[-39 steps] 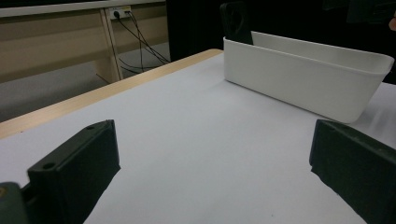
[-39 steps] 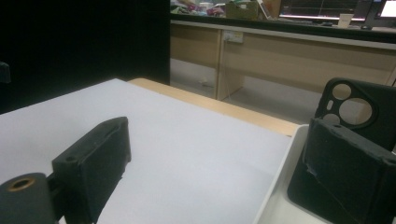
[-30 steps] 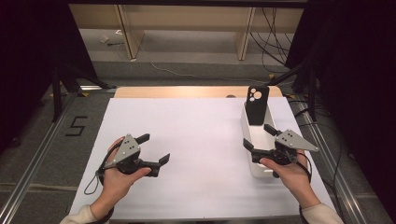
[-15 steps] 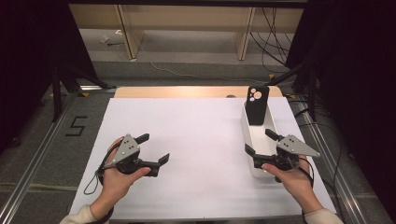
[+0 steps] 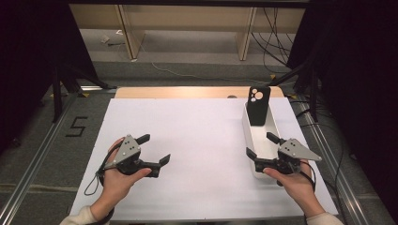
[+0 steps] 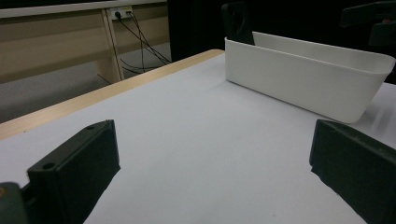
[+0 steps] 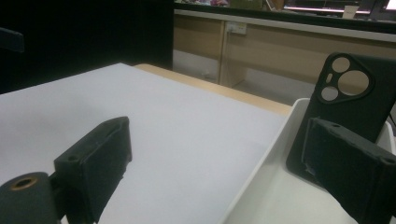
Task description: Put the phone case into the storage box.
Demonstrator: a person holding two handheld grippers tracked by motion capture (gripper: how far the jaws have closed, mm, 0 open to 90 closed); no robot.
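I hold my left gripper (image 5: pixel 154 149) low over the white sheet (image 5: pixel 197 140) that covers the table, on the left side, its 2 jaws spread wide with nothing between them. My left hand (image 5: pixel 117 180) wraps its handle, and its cable loops off to the left beside my wrist. In the left gripper view, the 2 black jaws rise at the bottom corners, far apart, with bare white sheet between, and the white bin (image 6: pixel 303 77) sits across the table toward the upper right.

My right gripper (image 5: pixel 261 145) is at the near end of the white bin (image 5: pixel 258 140), jaws also wide and empty. One jaw sits over the sheet just left of the bin's wall, the other over the bin's inside, so the near left wall lies between them. I cannot tell whether either jaw touches the wall. My right hand (image 5: pixel 293 180) grips the handle from below.

A black phone case (image 5: pixel 258 105) stands nearly upright in the far end of the bin, leaning against the end wall, camera cutouts at the top. In the right gripper view, the phone case (image 7: pixel 355 98) rises just behind my right-hand jaw, with its base inside the bin (image 7: pixel 261 186).
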